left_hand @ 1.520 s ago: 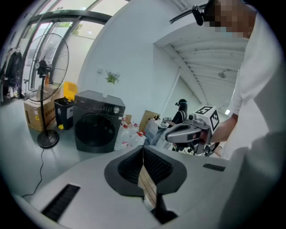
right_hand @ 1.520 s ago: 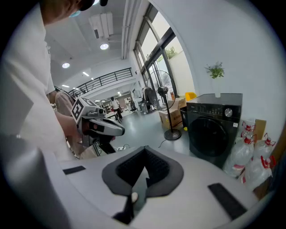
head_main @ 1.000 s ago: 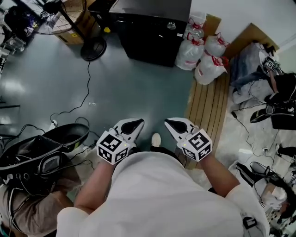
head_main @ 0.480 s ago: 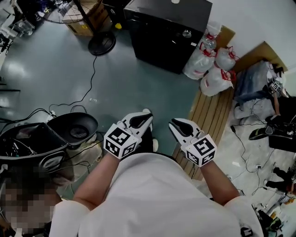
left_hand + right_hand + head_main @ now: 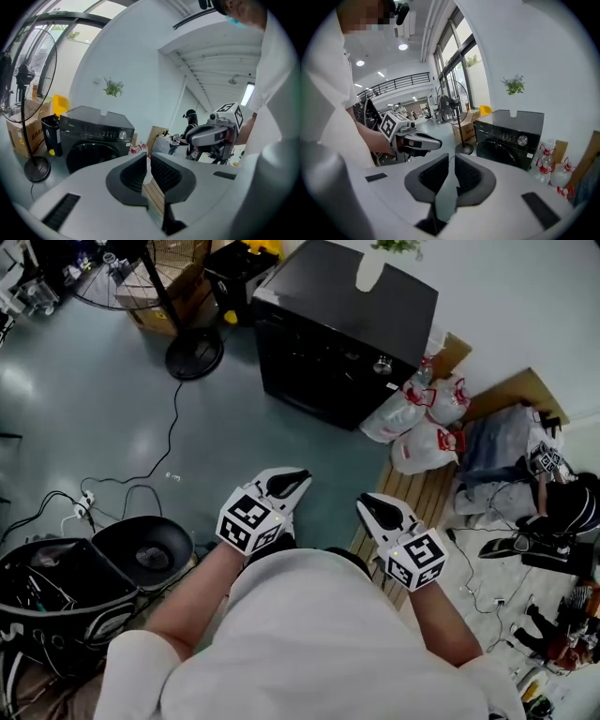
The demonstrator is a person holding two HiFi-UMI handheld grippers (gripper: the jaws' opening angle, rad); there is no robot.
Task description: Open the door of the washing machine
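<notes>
**Head view, looking steeply down.** The black washer [image 5: 347, 329] stands on the floor [image 5: 234, 437] against a white wall, at the top of the view. Its round door [image 5: 89, 157] sits flush in the front panel, closed, and faces the room.

The left hand-held gripper [image 5: 295, 478] and the right hand-held gripper [image 5: 370, 506] are side by side just in front of the person's body. Both point toward the washer and are well apart from it, with bare floor between. Each has its jaws drawn together to a mere slit, with nothing between the pads.

**Gripper views.** In the left gripper view the washer lies left of the jaw line. In the right gripper view it lies right of the jaw line.

**Surroundings.** A white vase [image 5: 369, 271] stands on the washer's top. Tied plastic bags [image 5: 422, 423] lie just beside the washer at the view's right. A pedestal fan [image 5: 192, 348] stands near it at the view's left.
</notes>
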